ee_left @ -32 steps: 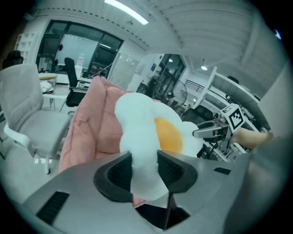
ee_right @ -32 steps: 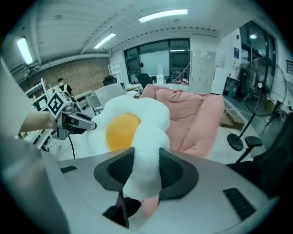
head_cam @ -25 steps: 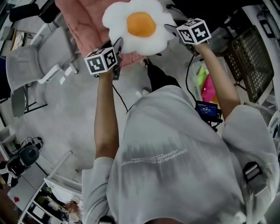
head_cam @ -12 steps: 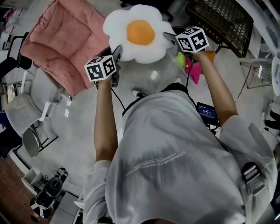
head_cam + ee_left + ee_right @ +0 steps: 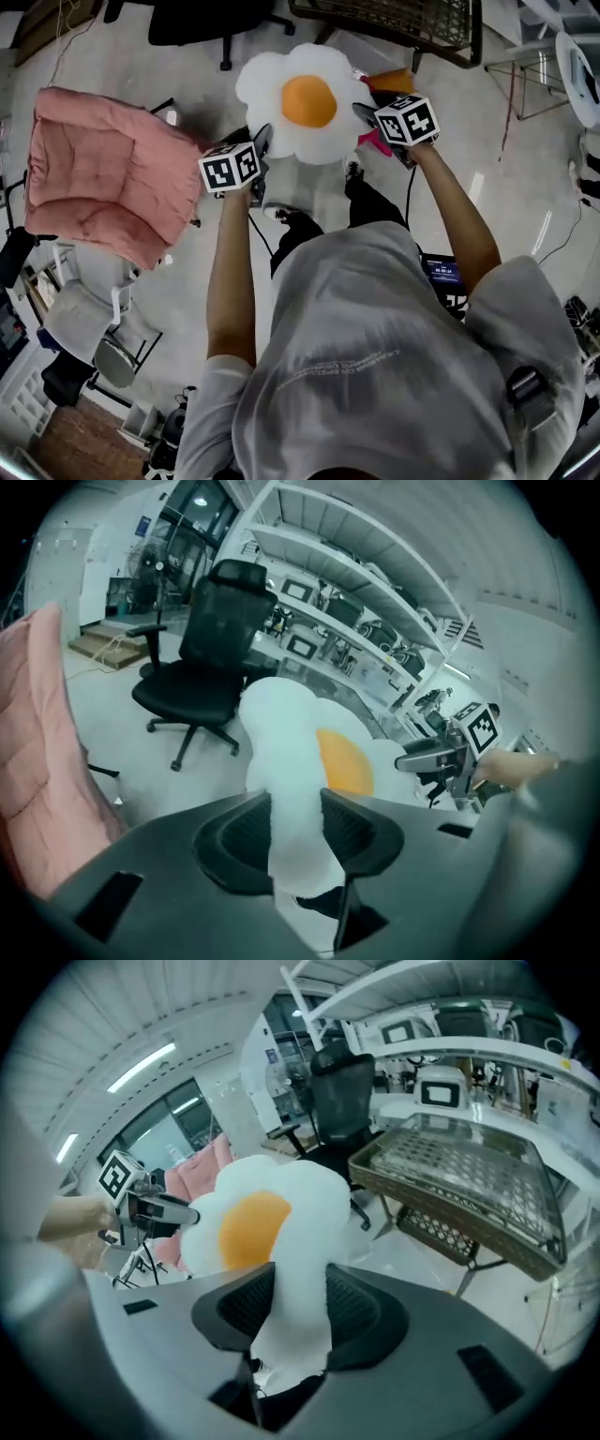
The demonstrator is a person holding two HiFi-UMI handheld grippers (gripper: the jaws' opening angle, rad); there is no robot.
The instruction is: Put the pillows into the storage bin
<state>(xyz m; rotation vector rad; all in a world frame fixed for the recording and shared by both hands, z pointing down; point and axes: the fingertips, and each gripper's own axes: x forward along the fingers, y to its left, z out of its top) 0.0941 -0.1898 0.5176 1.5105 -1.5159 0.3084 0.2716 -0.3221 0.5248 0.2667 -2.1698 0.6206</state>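
Note:
A fried-egg pillow (image 5: pixel 305 103), white with an orange yolk, hangs in the air between both grippers. My left gripper (image 5: pixel 262 145) pinches its left white edge, and in the left gripper view the pads (image 5: pixel 246 832) squeeze the pillow (image 5: pixel 291 752). My right gripper (image 5: pixel 363 114) grips the opposite edge; in the right gripper view its jaws (image 5: pixel 298 1312) press the white rim of the pillow (image 5: pixel 267 1218). The dark wicker storage bin (image 5: pixel 403 23) stands on legs just beyond the pillow, and it fills the right of the right gripper view (image 5: pixel 469 1185).
A pink cushion (image 5: pixel 108 173) lies on a chair at the left. Orange and pink pillows (image 5: pixel 389 80) lie on the floor behind the egg pillow. A black office chair (image 5: pixel 202 667) stands ahead, with shelving behind. The person's legs and cables are below the pillow.
The whole view has swung round with the pillow carried along: the pink cushion slid to the left, and the wicker bin came to the top middle. Both grippers kept their hold.

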